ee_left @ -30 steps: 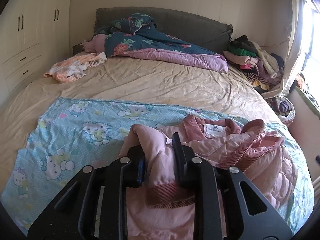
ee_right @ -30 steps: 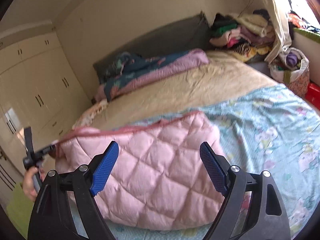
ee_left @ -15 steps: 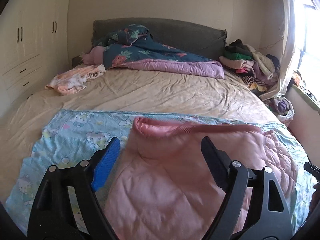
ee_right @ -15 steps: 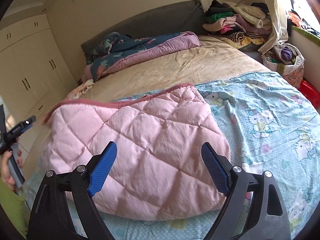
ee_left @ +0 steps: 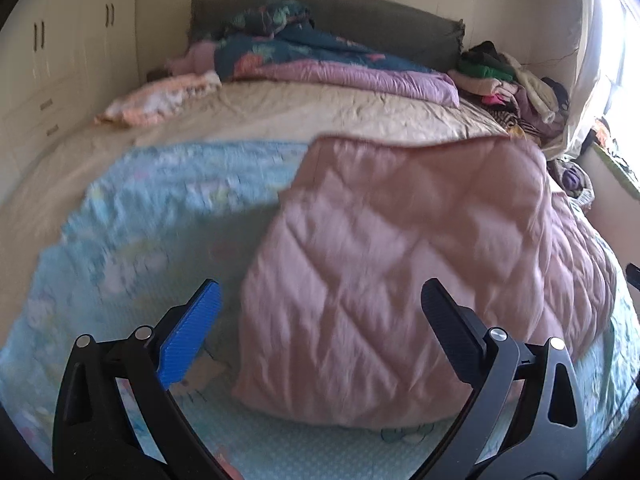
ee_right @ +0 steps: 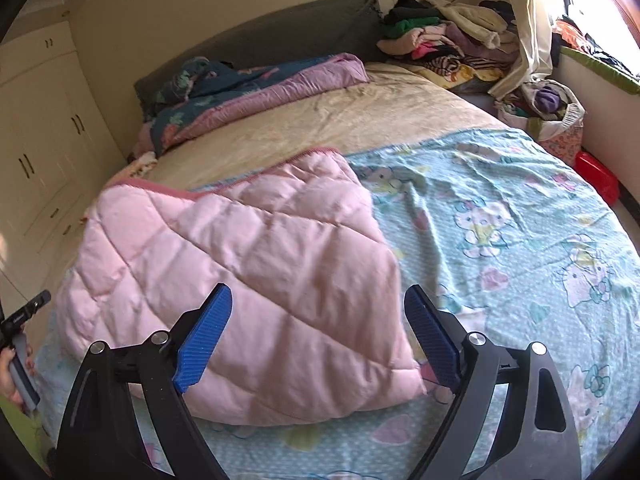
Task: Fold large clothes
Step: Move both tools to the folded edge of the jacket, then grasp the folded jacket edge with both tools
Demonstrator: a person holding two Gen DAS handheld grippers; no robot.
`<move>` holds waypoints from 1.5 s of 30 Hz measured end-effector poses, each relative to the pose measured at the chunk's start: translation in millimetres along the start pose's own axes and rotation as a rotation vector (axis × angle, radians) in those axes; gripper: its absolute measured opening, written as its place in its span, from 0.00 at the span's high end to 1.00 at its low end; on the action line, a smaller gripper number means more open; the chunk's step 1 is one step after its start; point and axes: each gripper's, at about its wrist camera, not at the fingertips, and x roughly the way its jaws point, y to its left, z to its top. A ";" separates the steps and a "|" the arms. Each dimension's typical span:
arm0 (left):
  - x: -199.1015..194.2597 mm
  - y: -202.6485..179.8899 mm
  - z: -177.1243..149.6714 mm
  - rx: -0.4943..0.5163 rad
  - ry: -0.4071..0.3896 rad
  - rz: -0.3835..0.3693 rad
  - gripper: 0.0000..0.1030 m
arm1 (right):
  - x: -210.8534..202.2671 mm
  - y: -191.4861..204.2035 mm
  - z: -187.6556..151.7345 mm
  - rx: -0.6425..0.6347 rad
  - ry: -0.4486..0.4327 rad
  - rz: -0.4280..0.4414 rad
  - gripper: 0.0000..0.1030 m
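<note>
My left gripper point(ee_left: 320, 312), a second ago clamped on the pink quilted jacket's point(ee_left: 420, 264) sleeve, has just been opening and gapes empty (blurry view). The jacket lies folded on the cartoon-cat sheet point(ee_right: 520, 216) at twelve o'clock; my right gripper point(ee_right: 318, 316) hangs spread, touching nothing.

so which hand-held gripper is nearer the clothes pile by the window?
Right; it is over the jacket's window-side edge. Left is over its far edge from the clothes pile.
</note>
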 end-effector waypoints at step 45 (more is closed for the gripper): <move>72.6 -25.7 41.3 -0.018 0.040 0.031 0.82 | 75.9 -6.7 34.8 0.085 0.007 -0.025 0.81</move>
